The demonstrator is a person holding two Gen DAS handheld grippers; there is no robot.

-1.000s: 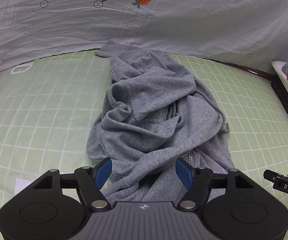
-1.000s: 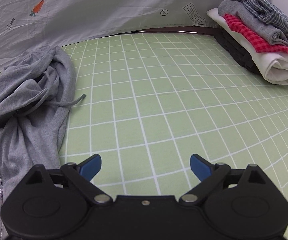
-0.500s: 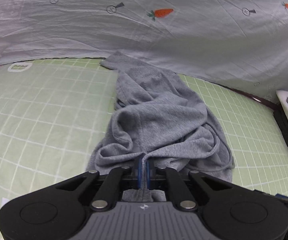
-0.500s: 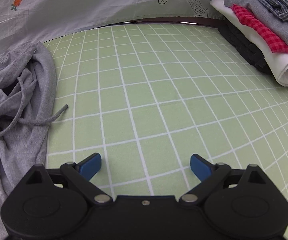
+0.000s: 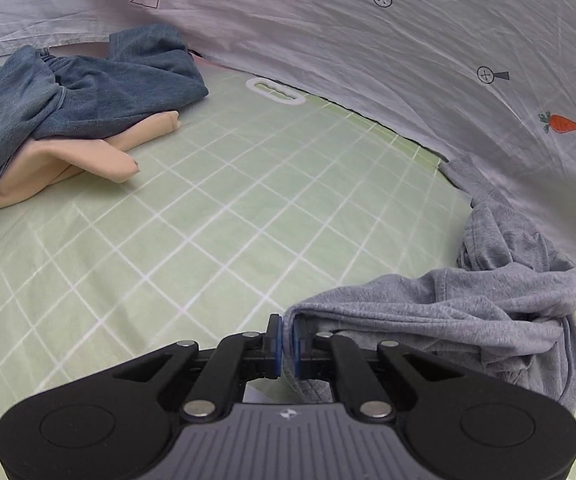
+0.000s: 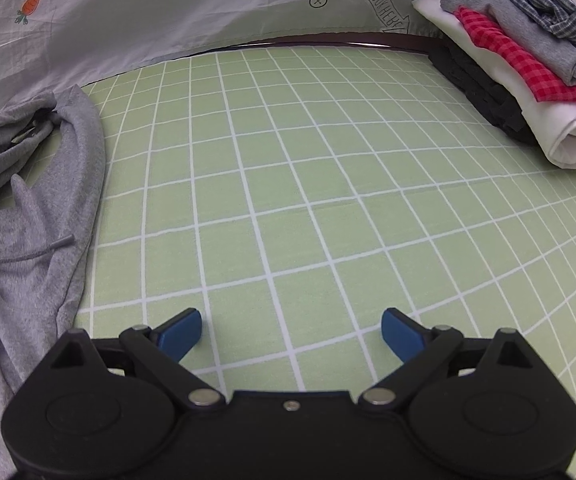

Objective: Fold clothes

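Note:
A crumpled grey zip hoodie (image 5: 488, 312) lies on the green checked sheet (image 5: 247, 208), at the lower right of the left wrist view. My left gripper (image 5: 287, 340) pinches a fold of its edge between the blue pads; the fabric runs taut to the right from there, and the jaws are opening slightly. In the right wrist view the hoodie (image 6: 27, 240) sprawls along the left side with its drawstring loose. There my right gripper (image 6: 291, 330) hovers open over bare sheet, to the right of the hoodie, with nothing between its fingers.
A blue denim garment (image 5: 67, 96) lies over a beige one (image 5: 67, 156) at the far left. A stack of folded clothes (image 6: 528, 80) sits at the far right. A white printed cloth (image 5: 368, 60) rises behind the sheet.
My left gripper shut on the hoodie's edge, then swung left and rolled, dragging the fabric along; the blue and beige garments came into view. The right gripper barely moved.

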